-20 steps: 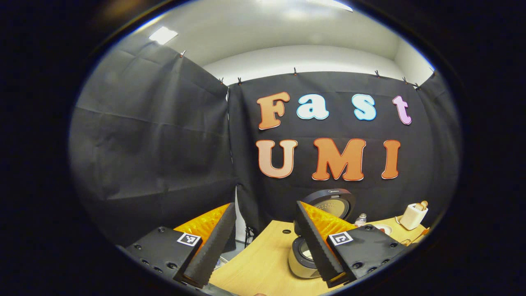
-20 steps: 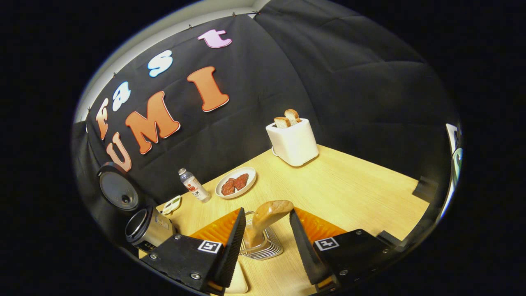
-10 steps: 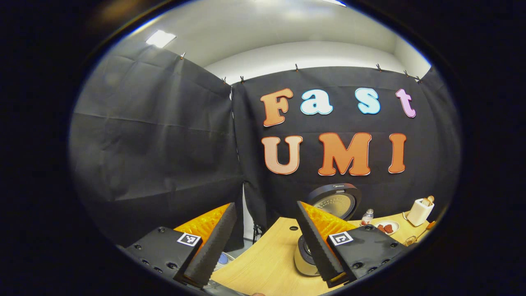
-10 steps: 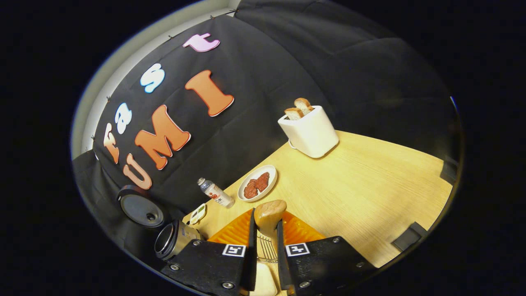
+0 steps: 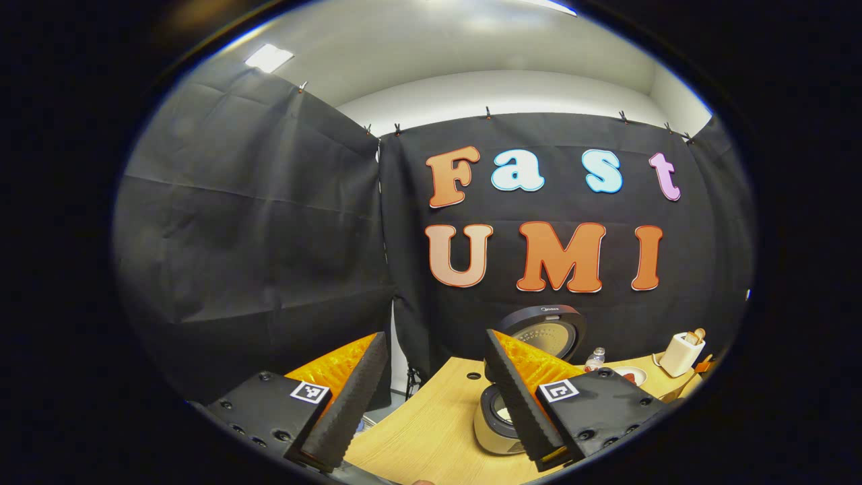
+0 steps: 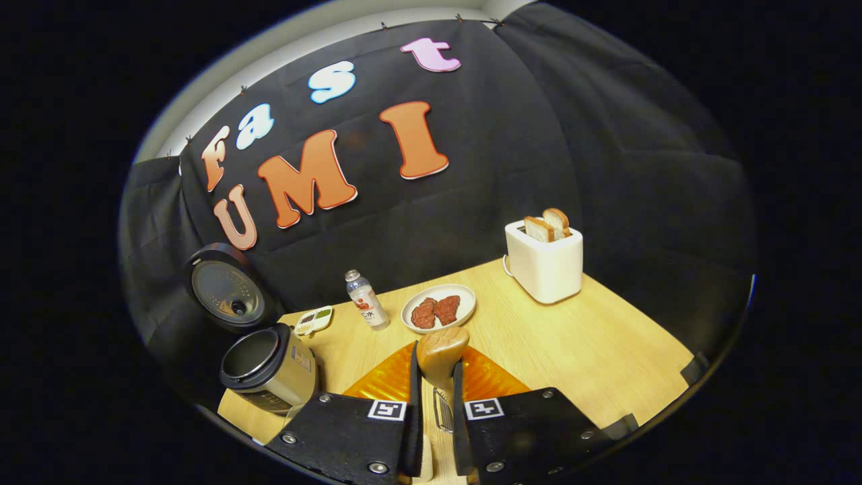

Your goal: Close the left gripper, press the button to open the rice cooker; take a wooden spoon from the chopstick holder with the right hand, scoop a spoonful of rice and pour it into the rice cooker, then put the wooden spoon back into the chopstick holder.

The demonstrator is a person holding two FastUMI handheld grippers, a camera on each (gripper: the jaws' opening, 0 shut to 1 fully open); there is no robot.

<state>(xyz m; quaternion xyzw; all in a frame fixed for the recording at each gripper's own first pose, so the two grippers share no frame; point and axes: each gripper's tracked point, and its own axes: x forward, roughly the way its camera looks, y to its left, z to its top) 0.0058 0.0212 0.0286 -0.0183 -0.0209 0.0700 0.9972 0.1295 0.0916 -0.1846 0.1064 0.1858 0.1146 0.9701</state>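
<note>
Both right gripper (image 6: 434, 404) fingers pinch wooden spoon (image 6: 441, 350); left gripper (image 5: 434, 397) fingers spread, empty.

Black cloth walls (image 5: 256, 229) clipped along top; white ceiling with light panel (image 5: 268, 58); pale wooden table (image 6: 592, 343).

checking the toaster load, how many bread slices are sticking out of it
2: bread slices stand side by side in the top slots of the white toaster, at the table's far right.
</note>
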